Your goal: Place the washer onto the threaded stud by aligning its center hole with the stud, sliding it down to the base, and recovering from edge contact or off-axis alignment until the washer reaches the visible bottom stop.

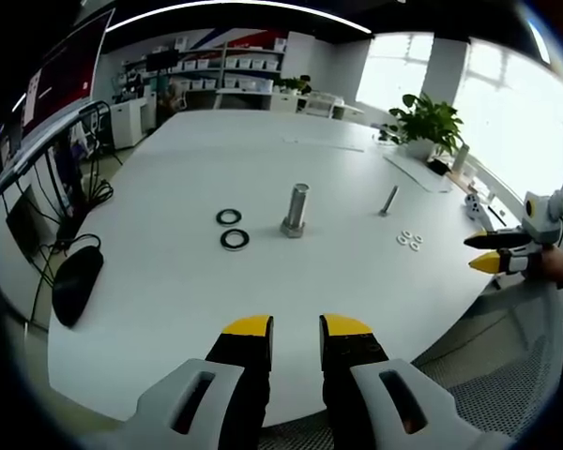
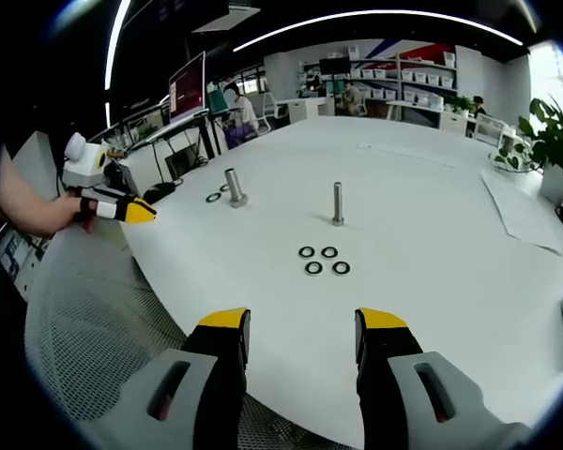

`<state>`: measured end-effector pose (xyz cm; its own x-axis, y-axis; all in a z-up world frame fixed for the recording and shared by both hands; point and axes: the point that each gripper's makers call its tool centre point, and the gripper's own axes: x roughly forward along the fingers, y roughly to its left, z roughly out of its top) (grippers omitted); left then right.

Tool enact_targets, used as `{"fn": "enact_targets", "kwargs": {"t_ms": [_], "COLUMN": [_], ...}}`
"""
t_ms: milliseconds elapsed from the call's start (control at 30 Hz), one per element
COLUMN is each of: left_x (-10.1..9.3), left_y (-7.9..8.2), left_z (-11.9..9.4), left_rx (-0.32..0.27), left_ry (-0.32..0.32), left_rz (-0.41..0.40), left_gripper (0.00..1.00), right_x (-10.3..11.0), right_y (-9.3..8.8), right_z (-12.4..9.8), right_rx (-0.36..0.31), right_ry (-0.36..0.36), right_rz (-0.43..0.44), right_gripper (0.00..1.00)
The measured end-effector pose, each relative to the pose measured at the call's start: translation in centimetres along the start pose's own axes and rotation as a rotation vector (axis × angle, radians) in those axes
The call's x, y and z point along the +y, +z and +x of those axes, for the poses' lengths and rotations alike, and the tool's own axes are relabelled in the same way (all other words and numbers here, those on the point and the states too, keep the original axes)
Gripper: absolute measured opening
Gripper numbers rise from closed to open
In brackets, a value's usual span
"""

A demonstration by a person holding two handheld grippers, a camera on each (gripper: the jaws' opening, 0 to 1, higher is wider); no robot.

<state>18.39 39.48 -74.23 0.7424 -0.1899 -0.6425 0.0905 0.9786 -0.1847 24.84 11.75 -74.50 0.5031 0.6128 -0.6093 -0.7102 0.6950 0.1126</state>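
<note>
A: What is hard to make out here?

B: In the left gripper view the small washers (image 1: 410,240) near the table's (image 1: 169,281) right edge are only pale specks; I cannot count them there. In the right gripper view they read as four rings (image 2: 323,260) lying flat in a cluster, just in front of the thin stud (image 2: 338,203), apart from it.

A: And the studs?

B: The thin stud (image 1: 388,200) stands upright on the table, with nothing on it. The thick bolt (image 1: 296,209) stands upright too, with two big dark washers (image 1: 232,229) flat beside it. Threads are too fine to see on either.

A: The claws?

B: The left gripper (image 1: 296,325) hangs at the near table edge, jaws a little apart and empty. The right gripper (image 2: 302,319) has its jaws spread wide, empty as well, held over the table edge. Each also shows small in the other's view, held in a hand, jaws side-on.

A: Any writing?

B: A red screen (image 1: 66,70) at the left carries white marks, too blurred to read. Labels on the shelf bins (image 2: 408,67) at the back are illegible. A plant (image 1: 422,122) and a black mouse (image 1: 77,283) are plain enough; a person seated at a far desk is tiny.
</note>
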Motion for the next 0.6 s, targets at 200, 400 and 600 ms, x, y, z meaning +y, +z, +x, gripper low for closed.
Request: {"fn": "enact_targets", "kwargs": {"t_ms": [200,400,600], "left_x": [0.0,0.03,0.07], "left_y": [0.01,0.02,-0.1], "left_z": [-0.02,-0.01,0.03], "left_rx": [-0.001,-0.001,0.004], "left_ry": [-0.001,-0.001,-0.001], "left_rz": [-0.001,0.002,0.004], "left_gripper": [0.17,0.17,0.17], "right_x": [0.05,-0.17,-0.24], "right_y": [-0.03,0.04,0.07], "right_z": [0.02,-0.04,-0.06], "right_rx": [0.003,-0.002,-0.004], "right_ry": [0.001,-0.01,-0.013], "right_rz": [-0.007,0.003,0.011], "right_gripper": [0.48,0.48,0.48]}}
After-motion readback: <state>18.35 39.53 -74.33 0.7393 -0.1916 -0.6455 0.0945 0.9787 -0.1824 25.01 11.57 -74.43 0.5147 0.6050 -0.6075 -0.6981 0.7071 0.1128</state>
